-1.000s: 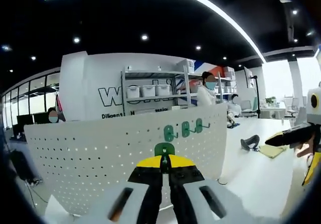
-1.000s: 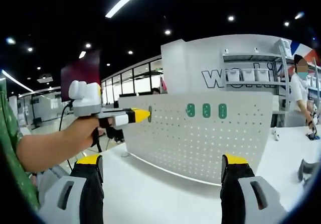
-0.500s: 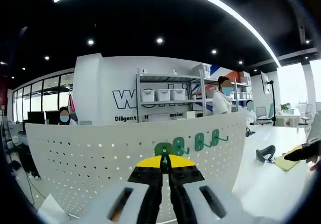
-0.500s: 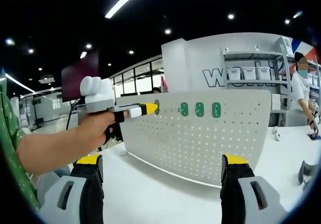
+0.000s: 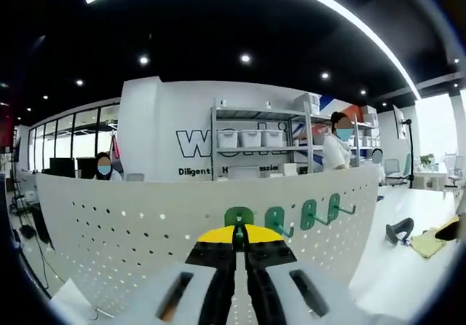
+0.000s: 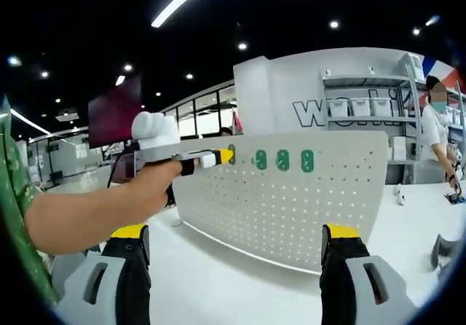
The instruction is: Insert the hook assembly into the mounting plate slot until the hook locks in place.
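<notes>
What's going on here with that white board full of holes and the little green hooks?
A person holds a gripper in each hand. The left gripper is shut on a green plastic hook and holds it at the upper edge of the white perforated board, beside three green hooks already hanging in a row. The right gripper is open, back from the board, holding nothing. Whether the hook is locked in, I cannot tell.

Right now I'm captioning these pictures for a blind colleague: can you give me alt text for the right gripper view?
The left gripper, held in a person's hand, presses a green hook against the upright white pegboard, beside three green hooks already hanging in a row. The right gripper waits open in the foreground above the white table.
</notes>
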The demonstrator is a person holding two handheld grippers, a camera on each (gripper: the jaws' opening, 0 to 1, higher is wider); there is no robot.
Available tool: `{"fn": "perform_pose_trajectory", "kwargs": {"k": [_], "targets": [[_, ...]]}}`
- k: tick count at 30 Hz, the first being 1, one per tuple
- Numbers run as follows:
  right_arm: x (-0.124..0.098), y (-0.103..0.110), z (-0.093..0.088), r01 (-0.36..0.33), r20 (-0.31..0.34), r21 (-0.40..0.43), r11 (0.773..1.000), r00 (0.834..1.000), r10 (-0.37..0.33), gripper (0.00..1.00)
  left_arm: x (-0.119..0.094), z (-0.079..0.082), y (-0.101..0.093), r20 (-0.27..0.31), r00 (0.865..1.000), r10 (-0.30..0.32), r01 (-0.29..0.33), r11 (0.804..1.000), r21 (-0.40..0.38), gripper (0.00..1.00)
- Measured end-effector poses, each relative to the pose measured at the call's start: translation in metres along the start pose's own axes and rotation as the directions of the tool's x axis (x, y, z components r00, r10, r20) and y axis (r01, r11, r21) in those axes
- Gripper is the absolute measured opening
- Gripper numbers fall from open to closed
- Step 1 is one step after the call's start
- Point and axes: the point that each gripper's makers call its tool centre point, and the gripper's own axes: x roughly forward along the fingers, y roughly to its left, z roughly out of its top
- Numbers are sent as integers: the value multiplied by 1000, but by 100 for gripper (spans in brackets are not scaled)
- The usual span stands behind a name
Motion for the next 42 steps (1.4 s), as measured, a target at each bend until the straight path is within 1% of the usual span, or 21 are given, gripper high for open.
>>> {"fn": "perform_pose_trajectory", "kwargs": {"k": [4,7,10,18,25,33,42], "targets": [[-1,-4,1,3,1,-1,1000,1000,-3,100,5,0,-1,5,1000,9,-9,1000,-3,3],[-2,-6,1,5,1,0,1000,1000,-5,100,9,1,3,13,1000,23,-22,1000,-20,3],[-2,-8,1,7,0,-4,1000,1000,-7,100,13,0,5,12,999,32,-31,999,-37,3],[-5,-11,5,10,8,-11,1000,1000,-10,100,19,-6,6,6,999,47,-47,998,-48,3],[-7,-11,8,9,15,-16,1000,1000,-9,100,20,-2,4,15,998,55,-55,998,-21,3],[-9,-11,11,11,21,-25,1000,1000,-10,100,24,-8,8,-7,998,66,-66,998,-21,3],[-9,-11,12,7,20,-25,1000,1000,-6,100,26,-7,7,-1,997,71,-71,997,-7,3]]}}
